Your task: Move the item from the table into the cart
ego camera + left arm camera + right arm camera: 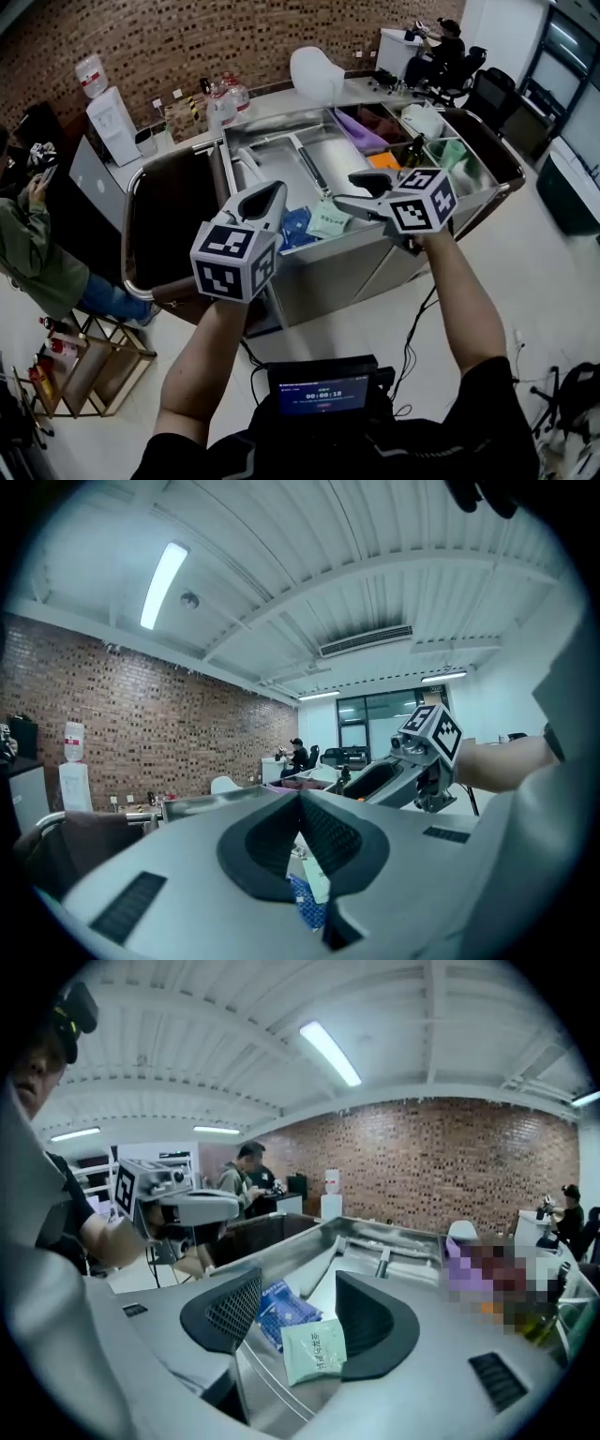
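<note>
Steel cart (394,248) holds a flat pale-green packet (314,1352) beneath the half-open, empty right hand-held gripper (295,1283); left hand-held gripper (300,799) shut.

Steel cart (366,258) gleaming smooth and brushed, pale green packet (314,1352) showing a smooth, matt plastic film, blue packet (281,1312) shining as glossy plastic, brick wall (441,1162) looking rough
</note>
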`<state>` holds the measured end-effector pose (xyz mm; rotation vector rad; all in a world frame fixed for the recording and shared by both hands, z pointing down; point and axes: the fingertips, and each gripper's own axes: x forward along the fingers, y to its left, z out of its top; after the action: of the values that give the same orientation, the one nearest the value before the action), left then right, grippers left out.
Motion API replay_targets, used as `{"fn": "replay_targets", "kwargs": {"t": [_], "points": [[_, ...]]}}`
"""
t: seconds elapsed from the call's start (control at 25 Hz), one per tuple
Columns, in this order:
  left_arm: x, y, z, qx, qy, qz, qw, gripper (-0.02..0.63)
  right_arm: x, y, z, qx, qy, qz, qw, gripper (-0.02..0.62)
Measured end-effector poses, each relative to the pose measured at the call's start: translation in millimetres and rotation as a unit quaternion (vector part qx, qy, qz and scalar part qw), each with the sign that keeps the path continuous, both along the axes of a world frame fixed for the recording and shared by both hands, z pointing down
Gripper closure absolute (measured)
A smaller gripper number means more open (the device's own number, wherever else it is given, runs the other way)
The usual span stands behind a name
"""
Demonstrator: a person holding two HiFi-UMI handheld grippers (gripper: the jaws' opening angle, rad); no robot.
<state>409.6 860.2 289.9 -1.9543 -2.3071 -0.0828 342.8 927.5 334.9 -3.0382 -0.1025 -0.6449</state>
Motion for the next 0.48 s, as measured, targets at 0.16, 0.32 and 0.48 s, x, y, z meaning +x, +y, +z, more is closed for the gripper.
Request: {"fn": "replay_targets", "kwargs": {"t": [0.16,0.32,0.48], "points": [[-28.7,-13.3,-7.0,-0.035,-0.010,-0.019,0.9991,0.606,-41.9,-13.8,-31.3,-0.021,0.083,0.023,0.996,0.414],[-70.9,-24.6,-9.0,-0.060,-0.021,-0.053,0.9966,0.606,-100.2,-23.4,-50.5,-0.046,0.132,0.027,0.990,0.474],[-127.4,-27.6,-14.2,-0.083,-0.007,-0.087,0.9928,0.606,-161.5,-20.9,-54.5,-0.064,0.161,0.032,0.984,0.581]]}}
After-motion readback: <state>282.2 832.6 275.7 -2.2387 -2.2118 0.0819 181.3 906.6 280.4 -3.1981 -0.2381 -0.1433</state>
